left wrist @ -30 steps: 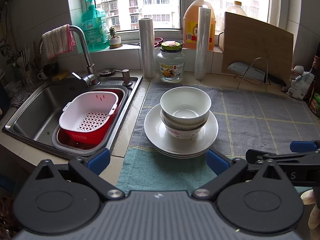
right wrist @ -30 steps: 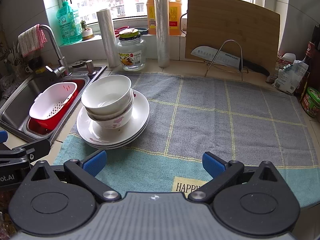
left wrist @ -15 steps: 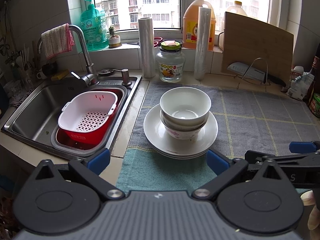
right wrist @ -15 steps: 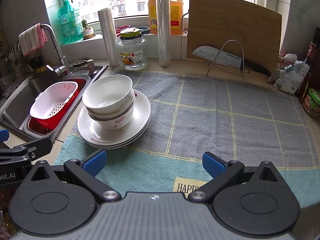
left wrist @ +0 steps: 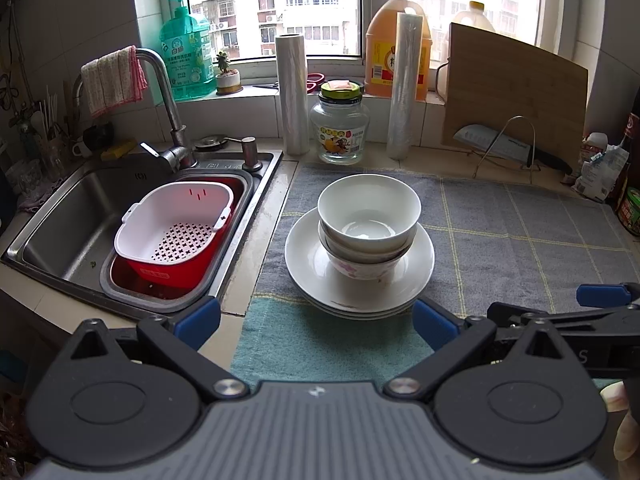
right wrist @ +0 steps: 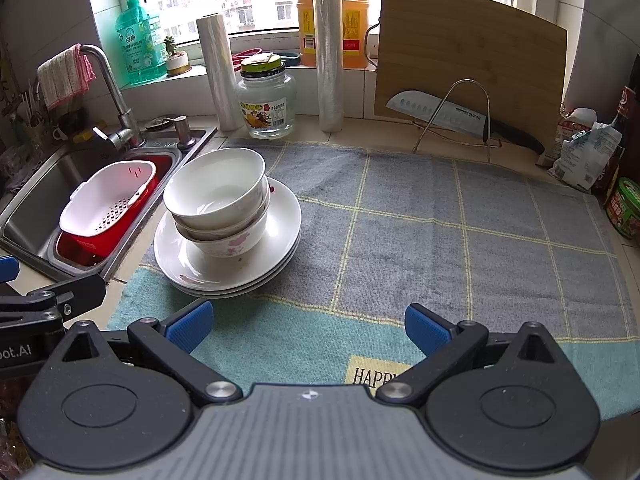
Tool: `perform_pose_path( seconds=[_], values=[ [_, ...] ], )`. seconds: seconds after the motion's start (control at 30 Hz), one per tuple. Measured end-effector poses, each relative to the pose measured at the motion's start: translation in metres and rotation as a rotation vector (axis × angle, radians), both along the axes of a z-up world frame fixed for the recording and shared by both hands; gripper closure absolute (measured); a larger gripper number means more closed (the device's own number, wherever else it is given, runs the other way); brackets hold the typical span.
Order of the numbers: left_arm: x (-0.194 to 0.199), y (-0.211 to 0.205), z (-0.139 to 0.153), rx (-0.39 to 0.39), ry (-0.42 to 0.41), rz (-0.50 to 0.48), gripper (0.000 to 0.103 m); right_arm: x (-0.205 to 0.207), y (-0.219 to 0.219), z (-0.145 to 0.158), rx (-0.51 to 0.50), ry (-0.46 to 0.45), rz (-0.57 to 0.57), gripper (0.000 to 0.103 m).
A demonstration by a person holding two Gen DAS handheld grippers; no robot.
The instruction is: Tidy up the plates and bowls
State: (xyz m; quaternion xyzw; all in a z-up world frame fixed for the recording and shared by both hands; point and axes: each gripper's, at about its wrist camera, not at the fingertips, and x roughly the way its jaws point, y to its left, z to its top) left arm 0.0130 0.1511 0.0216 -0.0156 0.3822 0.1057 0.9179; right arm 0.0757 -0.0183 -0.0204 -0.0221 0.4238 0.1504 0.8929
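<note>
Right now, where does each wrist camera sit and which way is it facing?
Left wrist: low behind the open left gripper, facing the bowls on stacked plates, sink at left; right gripper shows at right.
Right wrist: behind the open right gripper, facing the towel; left gripper at left.
Both share the dishes, windowsill.
</note>
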Motion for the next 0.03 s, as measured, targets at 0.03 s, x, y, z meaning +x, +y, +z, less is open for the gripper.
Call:
perform_pose_path(
  seconds=[0.03],
  values=[
    [0.0000, 0.0001, -0.0001, 0.000, 0.000, 0.000, 0.001, 0.0000, 0.0000, 0.0000, 0.000, 0.001, 0.001, 0.000]
  ],
)
